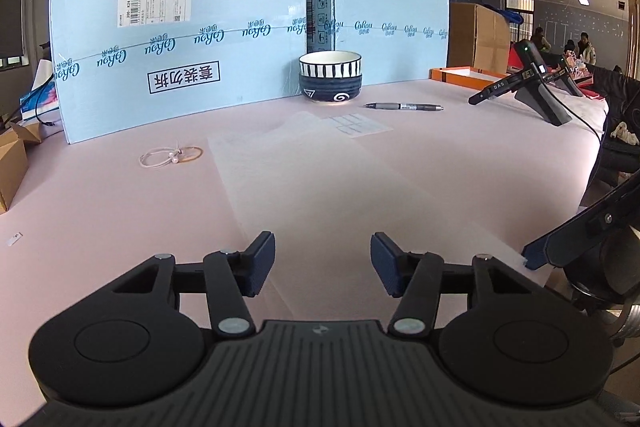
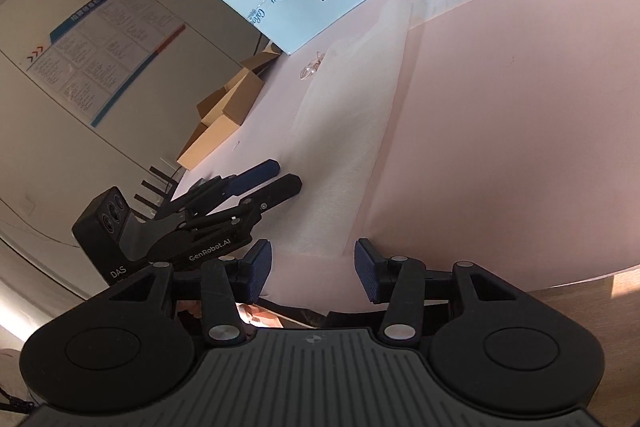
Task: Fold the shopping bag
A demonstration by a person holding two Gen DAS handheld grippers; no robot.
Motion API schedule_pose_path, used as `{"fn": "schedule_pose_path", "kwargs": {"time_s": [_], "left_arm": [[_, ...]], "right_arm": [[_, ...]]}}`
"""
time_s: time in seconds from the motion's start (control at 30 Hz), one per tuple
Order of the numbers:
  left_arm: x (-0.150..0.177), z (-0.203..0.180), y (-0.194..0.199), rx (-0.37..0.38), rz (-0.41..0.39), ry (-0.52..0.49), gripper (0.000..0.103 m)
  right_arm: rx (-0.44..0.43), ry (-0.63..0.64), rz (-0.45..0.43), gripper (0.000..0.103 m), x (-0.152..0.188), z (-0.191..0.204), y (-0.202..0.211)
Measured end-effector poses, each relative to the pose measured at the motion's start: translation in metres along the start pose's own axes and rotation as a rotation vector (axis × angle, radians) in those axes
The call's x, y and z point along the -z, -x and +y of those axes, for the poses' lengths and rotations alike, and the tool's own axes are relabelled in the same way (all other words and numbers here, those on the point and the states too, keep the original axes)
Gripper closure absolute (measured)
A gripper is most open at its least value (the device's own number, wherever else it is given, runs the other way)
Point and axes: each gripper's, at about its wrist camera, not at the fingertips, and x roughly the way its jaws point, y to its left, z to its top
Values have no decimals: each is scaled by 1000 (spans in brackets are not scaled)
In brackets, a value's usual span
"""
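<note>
Left gripper (image 1: pixel 322 265) low in the left-wrist frame, blue-padded fingers (image 1: pixel 262 263) parted about halfway, nothing pinched between them. Beneath and beyond the gap, translucent white shopping bag (image 1: pixel 320 167) spread flat on pale pink tabletop (image 1: pixel 100 195), stretching from bottom centre toward mid-frame. Right gripper (image 1: pixel 536 253) at the right edge of that frame, one blue finger tip at the bag's near right corner; contact not clear.

In the right-wrist frame, right gripper (image 2: pixel 313 269) at bottom centre, fingers (image 2: pixel 258 267) likewise roughly half open and empty, hovering over the near end of the bag (image 2: pixel 352 131), which ran as a long strip up toward the upper centre. Left gripper (image 2: pixel 276 175) at centre left, fingers apart beside the bag's left edge.

Farther out: dark blue bowl with striped white rim (image 1: pixel 330 76) at upper centre, grey pen (image 1: pixel 404 106) lying just right of it, loose rubber bands (image 1: pixel 170 155) left of the bag, light blue printed cardboard box (image 1: pixel 180 43) standing along the back, sheet of white labels (image 1: pixel 357 125) near the bag's far end.
</note>
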Motion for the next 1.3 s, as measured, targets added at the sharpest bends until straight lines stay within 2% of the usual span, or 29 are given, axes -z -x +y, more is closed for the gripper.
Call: {"fn": "schedule_pose_path", "kwargs": {"time_s": [0.13, 0.4, 0.47, 0.53, 0.6, 0.7, 0.77, 0.8, 0.83, 0.93, 1.0, 1.13, 1.2, 1.3], "left_arm": [[2, 3, 0, 3, -13, -1, 53], [2, 9, -1, 37, -11, 17, 53], [2, 9, -1, 37, -10, 17, 53], [2, 9, -1, 42, -12, 14, 50], [2, 9, -1, 46, -12, 14, 49], [1, 9, -2, 55, -11, 13, 45], [1, 10, -2, 70, -14, 22, 35], [2, 9, 1, 62, -32, 23, 31], [4, 8, 4, 49, -57, 23, 30], [11, 2, 24, 33, -174, -45, 29], [12, -5, 46, 47, -243, -120, 22], [8, -16, 60, 12, -214, -226, 22], [8, -22, 61, 21, -196, -284, 22], [10, -34, 55, -4, -186, -385, 22]], "right_arm": [[-24, -89, 17, 60, -7, -8, -4], [-6, -86, 14, 61, -13, 0, -11], [15, -59, 13, 68, -14, 3, -14], [51, -34, 10, 86, -13, 5, -17], [70, -32, 9, 98, -13, 2, -19], [44, -76, 2, 101, -13, -10, -19], [40, -80, -14, 102, -11, -11, -17], [44, -69, -30, 102, -9, -10, -16], [38, -60, -38, 102, -8, -8, -15], [-17, -73, -55, 102, -7, -10, -13], [-57, -98, -76, 102, -10, -13, -11], [-196, -174, -128, 102, -21, -20, -7], [-250, -192, -151, 102, -26, -18, -8], [-283, -192, -174, 101, -31, -13, -9]]}}
